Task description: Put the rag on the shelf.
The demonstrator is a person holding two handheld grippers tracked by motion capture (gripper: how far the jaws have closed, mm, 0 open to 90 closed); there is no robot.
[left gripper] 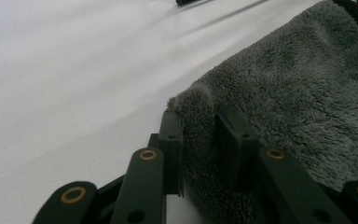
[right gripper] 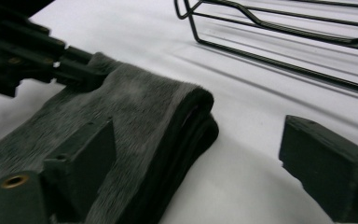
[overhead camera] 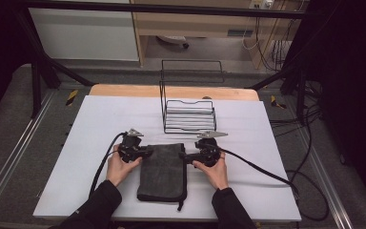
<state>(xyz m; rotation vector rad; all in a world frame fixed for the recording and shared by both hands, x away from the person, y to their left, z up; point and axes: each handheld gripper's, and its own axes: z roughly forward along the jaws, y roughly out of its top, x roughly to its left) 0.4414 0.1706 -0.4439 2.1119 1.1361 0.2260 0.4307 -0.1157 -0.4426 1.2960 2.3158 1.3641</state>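
The likeliest slip from here is a one-sided pull — the left tool (left gripper: 198,135) has pinched only a small ridge at the corner of the folded grey towel (overhead camera: 163,172), so a lift could drag that top layer out of the fold or let the pile slide free of the pads. The right tool (right gripper: 196,163) adds a second risk: its jaws stand wide, one resting on the towel's top face and the other out over the bare counter (overhead camera: 248,133), with the thick folded edge between them, ungripped. If they shut from there, I judge they may catch only some of the stacked layers. The towel lies flat on the counter between the two tools, its far corners at their tips, and the wire rack (overhead camera: 189,114) stands just beyond them — near enough to snag a lifted cloth.
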